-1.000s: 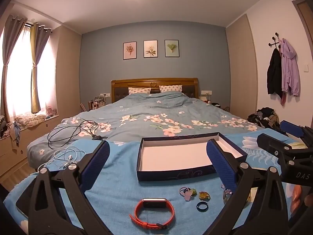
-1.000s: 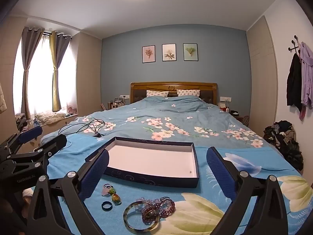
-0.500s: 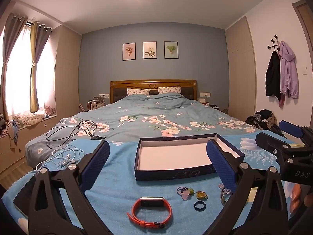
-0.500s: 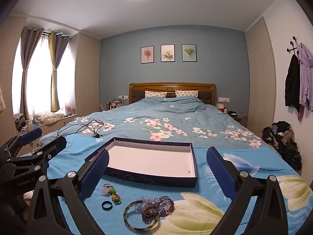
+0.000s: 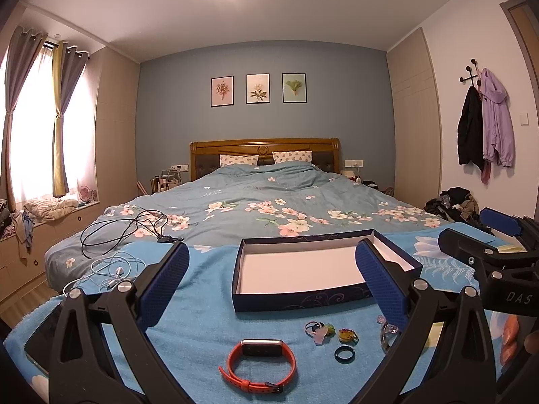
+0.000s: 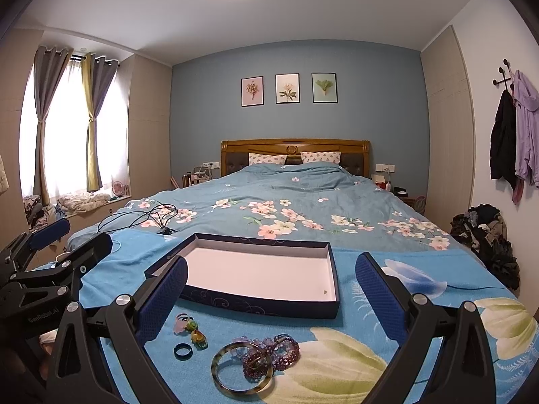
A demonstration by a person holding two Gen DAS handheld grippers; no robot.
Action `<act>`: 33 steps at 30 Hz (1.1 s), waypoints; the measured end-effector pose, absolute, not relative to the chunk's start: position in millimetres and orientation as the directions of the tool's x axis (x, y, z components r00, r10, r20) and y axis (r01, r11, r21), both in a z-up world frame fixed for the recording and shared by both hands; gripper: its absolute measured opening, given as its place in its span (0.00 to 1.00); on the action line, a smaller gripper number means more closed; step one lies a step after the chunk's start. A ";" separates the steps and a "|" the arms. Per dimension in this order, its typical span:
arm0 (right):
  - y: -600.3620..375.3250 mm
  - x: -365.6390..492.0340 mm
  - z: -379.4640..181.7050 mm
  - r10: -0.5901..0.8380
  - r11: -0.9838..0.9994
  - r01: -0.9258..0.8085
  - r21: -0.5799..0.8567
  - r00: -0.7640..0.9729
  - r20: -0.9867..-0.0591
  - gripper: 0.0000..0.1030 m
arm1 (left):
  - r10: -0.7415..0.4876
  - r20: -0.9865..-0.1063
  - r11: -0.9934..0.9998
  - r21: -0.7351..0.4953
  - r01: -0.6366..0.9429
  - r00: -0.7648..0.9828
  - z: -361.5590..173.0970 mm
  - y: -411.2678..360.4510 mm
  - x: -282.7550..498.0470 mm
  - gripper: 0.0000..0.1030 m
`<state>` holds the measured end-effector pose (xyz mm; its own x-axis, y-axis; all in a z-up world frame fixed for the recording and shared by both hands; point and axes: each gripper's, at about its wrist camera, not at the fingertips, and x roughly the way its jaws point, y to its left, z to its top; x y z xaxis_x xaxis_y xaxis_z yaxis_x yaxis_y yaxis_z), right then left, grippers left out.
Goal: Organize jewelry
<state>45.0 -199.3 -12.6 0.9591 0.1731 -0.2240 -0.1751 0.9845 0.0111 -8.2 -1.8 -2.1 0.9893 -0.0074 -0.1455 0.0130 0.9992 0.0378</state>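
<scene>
An empty dark blue box (image 5: 305,298) (image 6: 259,306) with a white floor lies on a blue cloth at the foot of the bed. In front of it lie an orange wristband (image 5: 257,365), a dark ring (image 5: 344,354) (image 6: 183,350), a yellow-green ring (image 5: 347,335) (image 6: 198,338) and a pink-green ring (image 5: 318,330) (image 6: 184,323). A mottled bangle (image 6: 242,370) and purple bead bracelets (image 6: 273,358) lie further right. My left gripper (image 5: 273,279) hovers open above the wristband. My right gripper (image 6: 271,284) hovers open above the bangle and beads. Both hold nothing.
The blue cloth (image 5: 188,323) covers the floral bed (image 5: 269,202). Black cables (image 5: 124,230) and white earphones (image 5: 111,271) lie to the left, a dark phone (image 5: 43,340) at the near left. Clothes are piled (image 6: 485,232) on the floor at the right.
Both views have shifted slightly: the box and jewelry sit a little further left and lower than a second ago. Nothing on the cloth has moved. Both grippers stay open.
</scene>
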 end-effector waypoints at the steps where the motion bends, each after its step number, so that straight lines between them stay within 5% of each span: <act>1: -199.6 44.5 -12.7 0.174 0.984 -0.176 0.012 0.959 -0.223 0.93 | -0.007 -0.148 0.999 0.038 0.012 0.989 -3.2 -2.4 -6.0 0.94; 33: -200.8 46.8 -13.8 0.179 0.983 -0.180 0.016 0.956 -0.232 0.93 | 0.002 -0.161 1.000 0.030 0.003 0.987 -5.7 -1.0 -0.4 0.94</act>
<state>46.8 -200.8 -13.8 0.9561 0.1790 -0.2321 -0.1802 0.9835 0.0162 -0.4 -1.0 -5.7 0.9869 0.0016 -0.1610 0.0033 0.9996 0.0298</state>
